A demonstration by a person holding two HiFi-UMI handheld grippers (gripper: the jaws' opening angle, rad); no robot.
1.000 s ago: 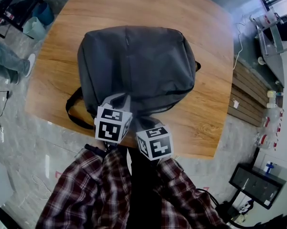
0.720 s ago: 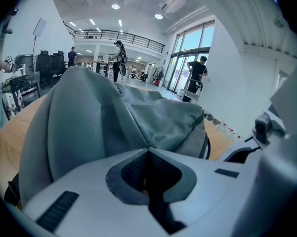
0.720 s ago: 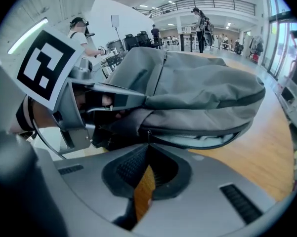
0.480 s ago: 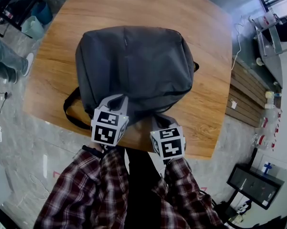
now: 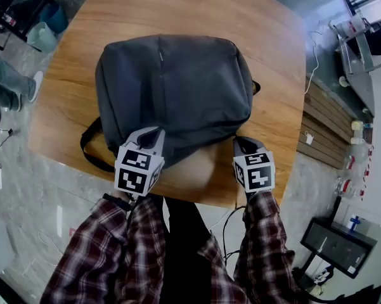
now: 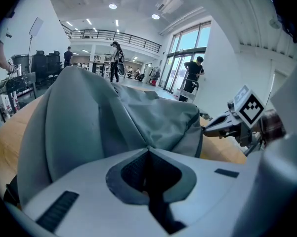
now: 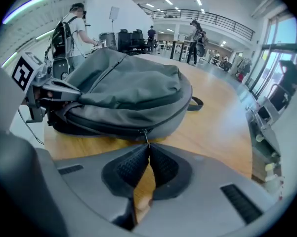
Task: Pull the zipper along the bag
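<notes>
Grey bag [image 5: 177,87]: probably soft, floppy; pinched by left claw [image 6: 148,148].
Zipper pull [image 7: 146,135]: small, likely slippery; pinched by right claw [image 7: 148,146].

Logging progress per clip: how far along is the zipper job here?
Done: both grips are set, the left hand-held gripper pinching the backpack fabric. In hand: the right hand-held gripper is shut on the zipper pull near the backpack's front right corner. Left: the zipper track beyond it, toward the far side.

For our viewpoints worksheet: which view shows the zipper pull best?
Right gripper view: the zipper pull sits pinched in the right hand-held gripper. Head view hides it under that gripper; left gripper view shows only the bag.
</notes>
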